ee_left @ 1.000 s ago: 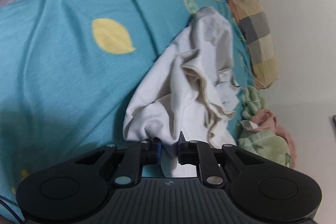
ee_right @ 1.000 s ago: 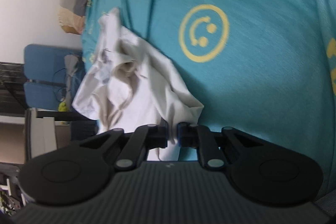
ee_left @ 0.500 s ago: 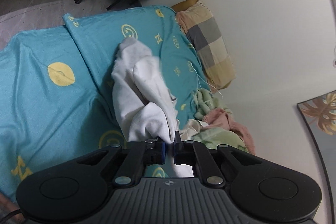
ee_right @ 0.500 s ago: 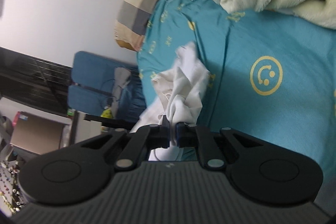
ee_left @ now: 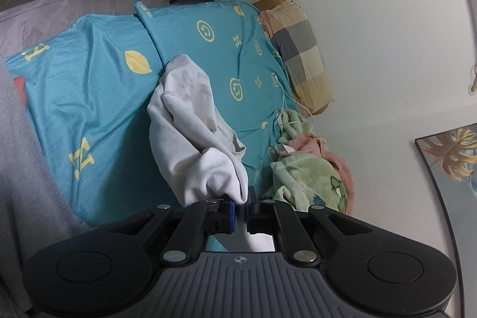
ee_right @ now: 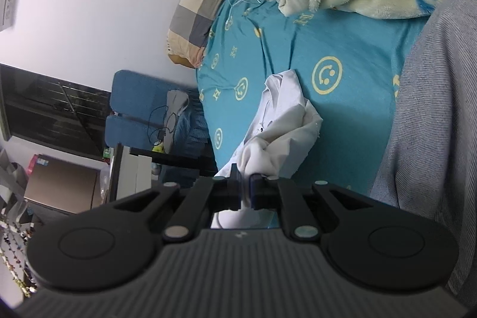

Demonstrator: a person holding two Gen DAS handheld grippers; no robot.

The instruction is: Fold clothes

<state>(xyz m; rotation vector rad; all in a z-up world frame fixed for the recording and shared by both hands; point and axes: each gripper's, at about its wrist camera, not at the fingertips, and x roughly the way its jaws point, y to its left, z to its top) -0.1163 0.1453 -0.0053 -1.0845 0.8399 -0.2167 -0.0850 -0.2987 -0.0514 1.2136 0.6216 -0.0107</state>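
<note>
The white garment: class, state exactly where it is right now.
The white garment hangs bunched between both grippers, pinched by the left gripper and the right gripper, above the teal bedsheet, left of the green blanket in the left view.

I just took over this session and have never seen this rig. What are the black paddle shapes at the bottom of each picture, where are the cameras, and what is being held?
No robot arm here: a person holds a two-finger gripper in each hand, and each has a fisheye camera looking along its fingers. The black shapes are the grippers' bodies. One picture is from the left gripper, the other from the right gripper. Both are shut on the same white garment, lifted and bunched above a bed with a teal sheet. A checked pillow lies by the wall and a fluffy green blanket next to it. The folding itself has not begun.
</note>
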